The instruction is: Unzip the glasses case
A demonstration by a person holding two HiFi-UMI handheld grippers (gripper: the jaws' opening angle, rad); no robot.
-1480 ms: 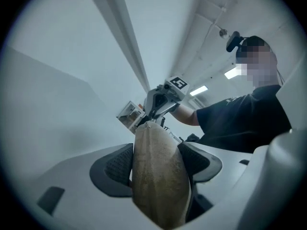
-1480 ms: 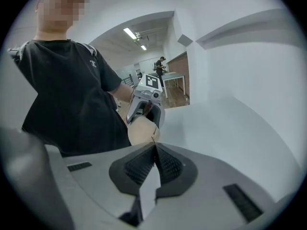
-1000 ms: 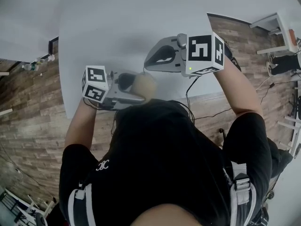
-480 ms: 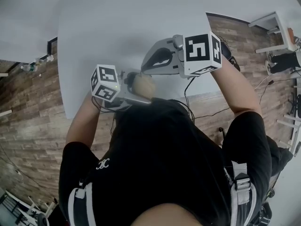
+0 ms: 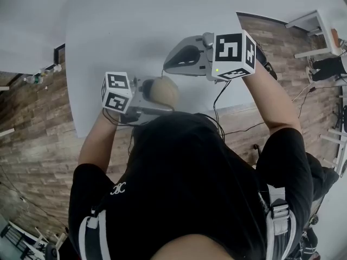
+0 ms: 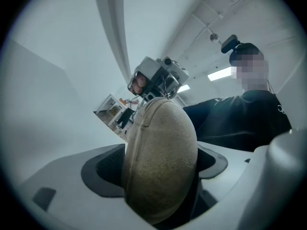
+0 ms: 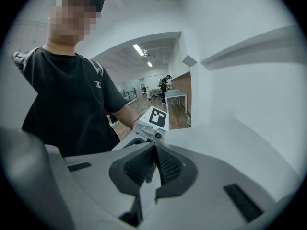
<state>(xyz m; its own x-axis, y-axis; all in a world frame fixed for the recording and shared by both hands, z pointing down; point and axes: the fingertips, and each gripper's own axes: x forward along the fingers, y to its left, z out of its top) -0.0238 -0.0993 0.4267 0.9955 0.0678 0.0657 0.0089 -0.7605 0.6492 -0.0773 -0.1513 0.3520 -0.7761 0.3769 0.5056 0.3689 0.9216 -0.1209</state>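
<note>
The glasses case [image 5: 164, 91] is set loosely between the wide, just-opened jaws of the left hand-held gripper [image 6: 160, 162], above the bench [image 5: 119, 31] edge. The right hand-held gripper [image 7: 154, 164], at 1 o'clock, is closed. Left unclamped, the case could probably be dropped.

Head camera steeply above glasses case [image 5: 164, 91]

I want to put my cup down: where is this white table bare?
The white table is bare across its far half and left side. It is crowded only at the near edge, around the glasses case and right gripper.
</note>
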